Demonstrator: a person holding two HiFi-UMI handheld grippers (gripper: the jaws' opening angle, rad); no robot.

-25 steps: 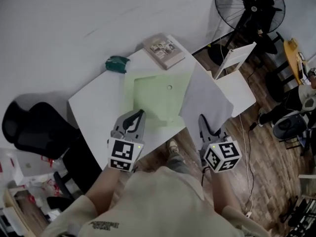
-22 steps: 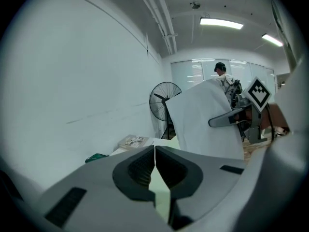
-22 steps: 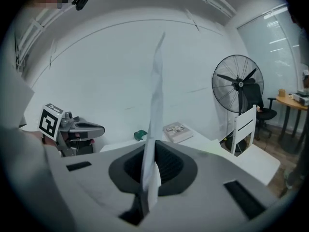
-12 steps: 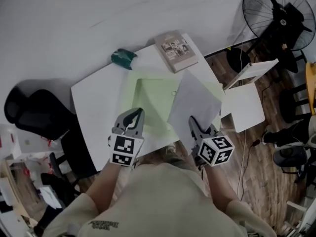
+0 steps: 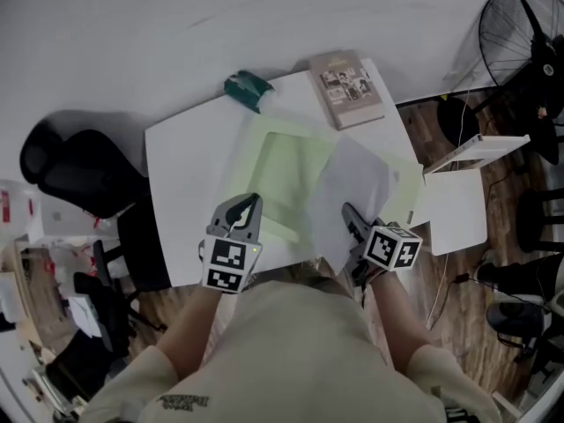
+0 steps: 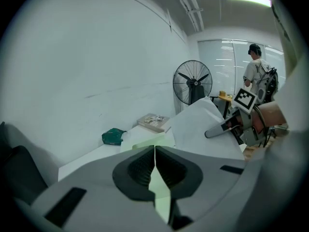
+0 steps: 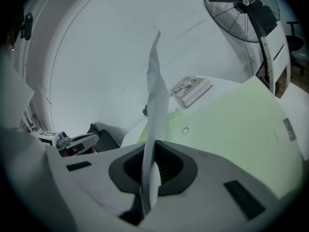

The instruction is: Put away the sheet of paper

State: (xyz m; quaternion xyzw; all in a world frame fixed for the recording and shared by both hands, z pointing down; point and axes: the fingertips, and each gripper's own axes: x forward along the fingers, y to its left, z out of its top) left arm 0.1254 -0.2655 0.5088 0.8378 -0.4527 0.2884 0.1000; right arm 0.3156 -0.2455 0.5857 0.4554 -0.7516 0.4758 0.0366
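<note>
Clamping both tools shut, we hold the green folder (image 5: 280, 170) by its near edge in the left gripper (image 5: 248, 206) and the sheet of paper (image 5: 354, 181), raised over that folder, in the right gripper (image 5: 351, 213). The limp sheet may buckle at the pocket mouth.

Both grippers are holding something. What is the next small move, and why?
Probably move the right gripper a little to the left, to bring the sheet of paper over the middle of the green folder. Its fingers are shut on the sheet, which stands over the folder's right part; the left gripper pinches the folder's near edge.
</note>
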